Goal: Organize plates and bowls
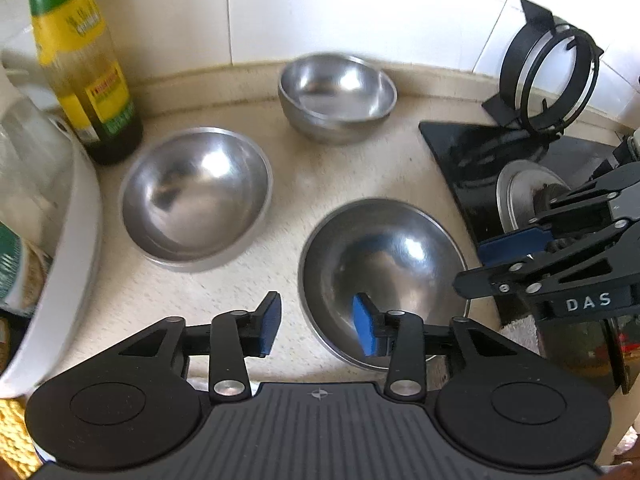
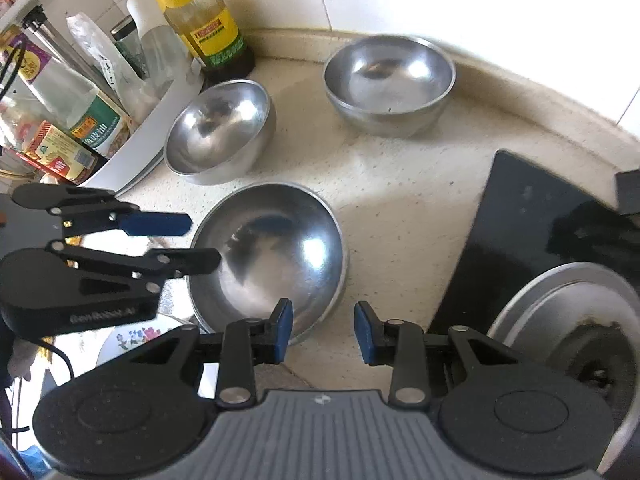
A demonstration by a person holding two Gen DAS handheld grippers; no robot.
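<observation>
Three steel bowls stand on the beige counter. The near bowl (image 1: 384,276) (image 2: 268,256) lies just ahead of both grippers. A second bowl (image 1: 196,196) (image 2: 220,132) sits to its left, and a third (image 1: 338,94) (image 2: 390,82) stands by the back wall; in the left wrist view it looks like two nested bowls. My left gripper (image 1: 318,326) is open, its right finger over the near bowl's rim; it also shows in the right wrist view (image 2: 192,240). My right gripper (image 2: 322,332) is open and empty over the counter, right of the near bowl; it shows in the left wrist view (image 1: 476,260).
A tall oil bottle (image 1: 84,64) (image 2: 204,20) stands at the back left. A white tray (image 1: 68,240) of bottles and packets lines the left side. A black glass stove (image 2: 532,232) with a burner cap (image 2: 568,340) lies to the right, with a black pot ring (image 1: 548,80).
</observation>
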